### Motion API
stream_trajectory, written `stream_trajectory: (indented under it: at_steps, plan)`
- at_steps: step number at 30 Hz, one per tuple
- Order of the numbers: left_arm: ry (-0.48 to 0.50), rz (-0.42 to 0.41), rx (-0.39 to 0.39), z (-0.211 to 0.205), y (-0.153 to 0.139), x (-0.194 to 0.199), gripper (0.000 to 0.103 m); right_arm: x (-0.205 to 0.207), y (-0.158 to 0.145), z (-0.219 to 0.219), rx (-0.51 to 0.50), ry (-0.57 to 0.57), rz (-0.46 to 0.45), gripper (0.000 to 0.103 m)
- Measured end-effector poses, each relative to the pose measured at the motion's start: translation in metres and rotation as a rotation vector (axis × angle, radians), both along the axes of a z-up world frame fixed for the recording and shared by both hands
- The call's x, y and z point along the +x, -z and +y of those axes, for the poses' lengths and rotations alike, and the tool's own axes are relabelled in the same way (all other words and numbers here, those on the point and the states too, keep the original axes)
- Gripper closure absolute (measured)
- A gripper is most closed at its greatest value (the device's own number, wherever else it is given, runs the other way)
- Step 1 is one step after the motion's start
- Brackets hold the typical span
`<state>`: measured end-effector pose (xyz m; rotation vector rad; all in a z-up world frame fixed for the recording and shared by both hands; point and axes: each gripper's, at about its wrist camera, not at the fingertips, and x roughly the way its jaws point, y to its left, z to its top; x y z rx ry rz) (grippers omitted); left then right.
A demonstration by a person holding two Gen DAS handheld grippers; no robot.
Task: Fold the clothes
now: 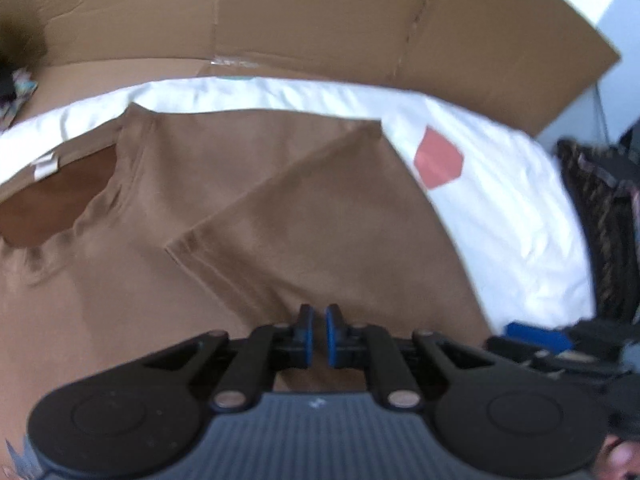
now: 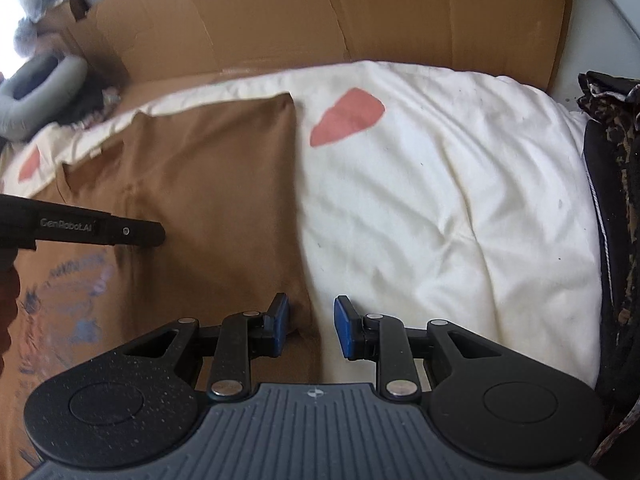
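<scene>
A brown T-shirt point(image 1: 280, 208) lies flat on white bedding point(image 1: 500, 216); its neck opening point(image 1: 52, 204) is at the left and one sleeve point(image 1: 288, 200) is folded inward over the body. My left gripper point(image 1: 319, 314) hovers low over the folded part, its pads nearly touching and no cloth visibly between them. The right wrist view shows the same gripper from the side point(image 2: 154, 234), over the T-shirt point(image 2: 208, 184). My right gripper point(image 2: 310, 312) is open and straddles the shirt's straight right edge, one finger over brown cloth and the other over the bedding point(image 2: 440, 200).
Flattened cardboard point(image 2: 260, 12) stands behind the bedding. A dark patterned cloth point(image 2: 616, 200) lies along the right side. A grey ring cushion point(image 2: 36, 92) sits far left. The bedding has red patches point(image 2: 348, 120). A blue print point(image 2: 72, 292) marks the shirt front.
</scene>
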<state>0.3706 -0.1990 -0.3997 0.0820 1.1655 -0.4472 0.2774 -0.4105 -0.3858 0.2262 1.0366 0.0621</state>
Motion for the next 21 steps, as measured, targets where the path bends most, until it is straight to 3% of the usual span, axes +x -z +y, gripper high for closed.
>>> stream_trajectory:
  at_steps: [8, 17, 21]
  plan:
    - [0.027, -0.040, 0.029, 0.004, 0.002, 0.026, 0.101, -0.003, 0.001, 0.000, -0.048, 0.009, -0.002, 0.072]
    - [-0.070, -0.073, 0.030, 0.051, -0.012, 0.050, 0.095, -0.006, -0.018, -0.003, -0.030, 0.054, -0.035, 0.072]
    - [-0.095, -0.077, 0.010, 0.063, -0.011, 0.048, 0.084, -0.007, -0.031, 0.011, 0.000, -0.002, -0.079, 0.072]
